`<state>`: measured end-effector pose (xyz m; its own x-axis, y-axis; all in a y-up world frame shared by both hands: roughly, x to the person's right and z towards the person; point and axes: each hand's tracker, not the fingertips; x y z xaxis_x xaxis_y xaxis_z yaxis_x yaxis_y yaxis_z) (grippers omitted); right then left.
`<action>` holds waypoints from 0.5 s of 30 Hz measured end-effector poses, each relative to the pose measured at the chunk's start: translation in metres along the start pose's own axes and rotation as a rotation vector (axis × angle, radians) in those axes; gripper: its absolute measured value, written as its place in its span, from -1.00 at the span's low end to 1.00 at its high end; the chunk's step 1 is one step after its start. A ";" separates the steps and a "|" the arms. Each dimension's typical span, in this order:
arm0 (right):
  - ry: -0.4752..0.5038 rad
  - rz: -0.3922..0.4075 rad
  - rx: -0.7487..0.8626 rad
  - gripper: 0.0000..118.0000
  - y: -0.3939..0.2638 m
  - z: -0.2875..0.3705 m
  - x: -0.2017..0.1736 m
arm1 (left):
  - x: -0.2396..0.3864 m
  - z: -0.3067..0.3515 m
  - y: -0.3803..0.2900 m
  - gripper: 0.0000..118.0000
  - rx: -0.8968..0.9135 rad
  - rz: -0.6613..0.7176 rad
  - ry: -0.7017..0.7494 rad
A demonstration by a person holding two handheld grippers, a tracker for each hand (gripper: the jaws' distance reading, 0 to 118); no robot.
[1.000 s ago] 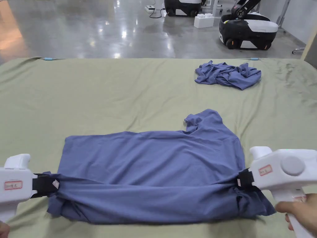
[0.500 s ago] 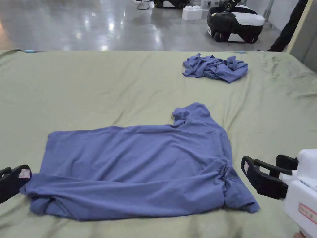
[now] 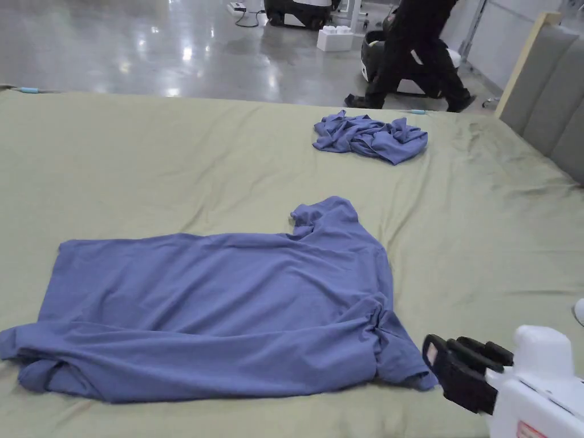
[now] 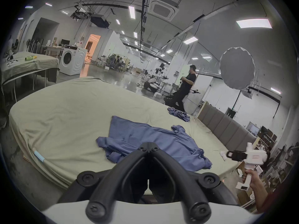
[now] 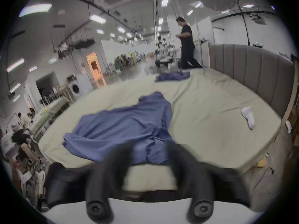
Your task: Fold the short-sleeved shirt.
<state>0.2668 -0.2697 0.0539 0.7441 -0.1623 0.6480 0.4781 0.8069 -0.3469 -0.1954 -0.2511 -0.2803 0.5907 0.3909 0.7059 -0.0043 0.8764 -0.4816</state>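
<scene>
The shirt (image 3: 228,308) lies on the bed (image 3: 142,165), a crumpled garment (image 3: 370,137) behind it.

Two blue garments are counted on one bed (image 3: 171,165): one short-sleeved shirt (image 3: 228,308) spread flat and one crumpled garment (image 3: 370,137) at the far edge. One white sock (image 5: 248,116) is seen. Two tools are counted: the right tool (image 3: 442,365) and the left tool (image 4: 148,148).

A second ago both grippers pinched the near edge of the shirt (image 3: 228,308), one at each end. Now both have let go. The right gripper (image 3: 442,365) has drawn back just off the shirt's right corner, its jaws apart. The left gripper (image 4: 148,146) has pulled away from the bed (image 3: 171,159), jaws together. A person (image 3: 419,51) has walked in beyond the bed.
</scene>
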 end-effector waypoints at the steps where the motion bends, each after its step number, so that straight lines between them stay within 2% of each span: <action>1: -0.029 0.004 -0.067 0.77 0.005 -0.023 0.003 | 0.005 0.005 -0.002 -1.00 0.000 0.001 0.004; 2: -0.030 0.009 -0.147 0.93 0.007 -0.054 0.013 | 0.005 0.004 -0.003 -1.00 -0.003 0.000 0.005; 4: -0.030 0.004 -0.283 0.83 0.010 -0.094 0.023 | 0.006 0.000 -0.004 -1.00 -0.012 0.001 -0.004; 5: 0.020 0.011 -0.333 0.76 0.007 -0.114 0.029 | 0.011 0.007 -0.006 -1.00 -0.014 -0.002 -0.004; 6: 0.012 0.000 -0.366 0.64 0.003 -0.129 0.037 | 0.012 0.007 -0.006 -1.00 -0.015 -0.005 -0.002; 7: -0.035 -0.007 -0.418 0.40 0.000 -0.140 0.039 | 0.013 0.005 -0.006 -1.00 -0.018 -0.010 0.002; 9: -0.024 -0.044 -0.492 -0.04 -0.007 -0.154 0.045 | 0.015 0.011 -0.007 -1.00 -0.022 -0.014 0.006; 10: 0.012 -0.105 -0.514 -0.36 -0.012 -0.153 0.048 | 0.016 0.011 -0.007 -1.00 -0.019 -0.011 0.010; 11: 0.059 -0.155 -0.469 -0.73 -0.014 -0.148 0.050 | 0.014 0.009 -0.007 -1.00 -0.020 -0.005 0.009; 13: 0.178 -0.229 -0.431 -0.79 -0.015 -0.144 0.054 | 0.011 0.009 -0.009 -1.00 -0.030 0.018 0.012; 14: 0.153 -0.254 -0.445 -0.79 -0.018 -0.140 0.056 | 0.008 0.004 -0.009 -0.90 -0.037 0.029 0.016; 15: 0.140 -0.237 -0.448 -0.79 -0.018 -0.139 0.056 | 0.005 -0.003 -0.007 -0.49 -0.060 0.048 0.012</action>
<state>0.3652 -0.3724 0.0021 0.6318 -0.4099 0.6579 0.7708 0.4216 -0.4776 -0.1899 -0.2566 -0.2749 0.6003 0.4288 0.6751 0.0151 0.8379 -0.5456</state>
